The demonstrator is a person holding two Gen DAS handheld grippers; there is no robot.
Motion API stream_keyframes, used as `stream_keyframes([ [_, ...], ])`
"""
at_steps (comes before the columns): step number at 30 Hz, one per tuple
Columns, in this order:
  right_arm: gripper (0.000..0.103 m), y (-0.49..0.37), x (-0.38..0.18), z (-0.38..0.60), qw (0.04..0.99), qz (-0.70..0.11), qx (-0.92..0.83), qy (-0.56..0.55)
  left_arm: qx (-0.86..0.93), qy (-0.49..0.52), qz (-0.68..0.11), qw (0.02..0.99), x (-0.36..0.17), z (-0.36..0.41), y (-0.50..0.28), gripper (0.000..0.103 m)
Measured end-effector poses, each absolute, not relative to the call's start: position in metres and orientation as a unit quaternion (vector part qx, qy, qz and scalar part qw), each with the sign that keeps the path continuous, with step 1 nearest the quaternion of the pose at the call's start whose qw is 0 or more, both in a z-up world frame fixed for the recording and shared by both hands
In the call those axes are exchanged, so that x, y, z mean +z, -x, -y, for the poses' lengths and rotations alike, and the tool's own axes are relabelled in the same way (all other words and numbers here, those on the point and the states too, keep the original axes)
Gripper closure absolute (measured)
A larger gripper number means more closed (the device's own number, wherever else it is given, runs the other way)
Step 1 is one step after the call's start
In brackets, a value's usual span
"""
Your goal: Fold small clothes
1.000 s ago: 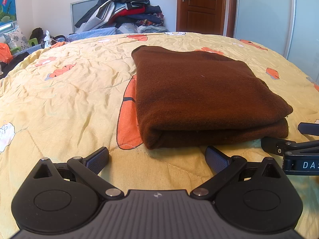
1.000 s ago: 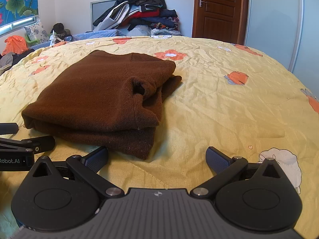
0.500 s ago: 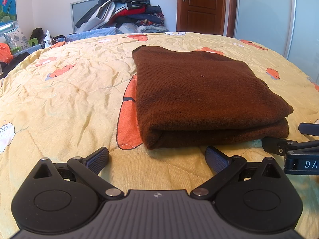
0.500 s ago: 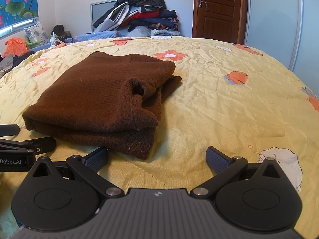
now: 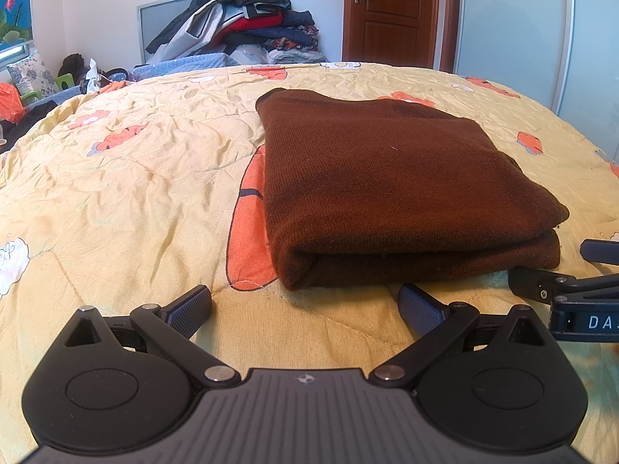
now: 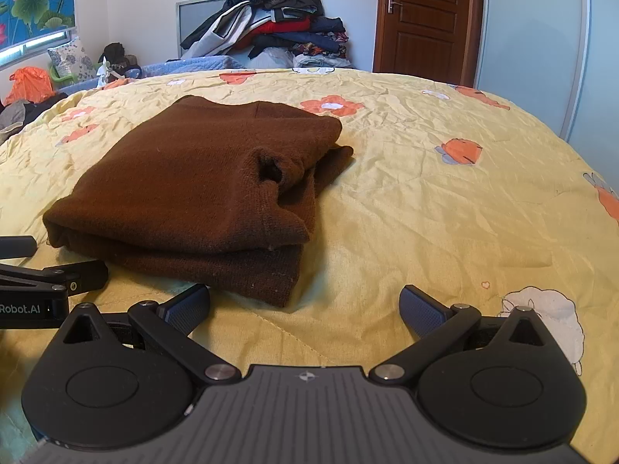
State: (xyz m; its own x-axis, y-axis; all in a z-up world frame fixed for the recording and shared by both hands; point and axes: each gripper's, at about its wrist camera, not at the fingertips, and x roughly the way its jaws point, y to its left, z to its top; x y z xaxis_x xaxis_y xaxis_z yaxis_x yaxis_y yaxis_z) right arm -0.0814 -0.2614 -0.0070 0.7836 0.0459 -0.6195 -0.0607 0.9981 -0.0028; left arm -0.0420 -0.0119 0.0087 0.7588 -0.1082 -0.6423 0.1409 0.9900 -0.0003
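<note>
A brown knitted garment (image 5: 387, 181) lies folded into a thick rectangle on the yellow flowered bedspread (image 5: 135, 201). In the right wrist view the same garment (image 6: 185, 189) shows its folded layers and a loose cuff at its right side. My left gripper (image 5: 305, 305) stands open just in front of the garment's near fold, holding nothing. My right gripper (image 6: 305, 303) is open too, near the garment's front right corner, empty. Each gripper shows at the edge of the other's view: the right one (image 5: 580, 270), the left one (image 6: 31, 266).
A heap of clothes (image 5: 240, 23) is piled at the far side of the bed by a wall. A brown door (image 5: 390, 15) and a pale sliding wardrobe (image 5: 514, 27) stand at the back right. Bags and cushions (image 6: 35, 81) lie at the far left.
The right gripper has drifted slightly; the garment and the left gripper stay as they were.
</note>
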Motion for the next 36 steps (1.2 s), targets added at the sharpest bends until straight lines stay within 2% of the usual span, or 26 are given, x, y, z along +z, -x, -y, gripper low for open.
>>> stream_keyframes([
  [36,0.000,0.0830,-0.0079,0.2626,0.945,-0.327,0.013,0.006,-0.067,-0.024,-0.341,0.937,0.0086,0.0116,0.0419,0.000],
])
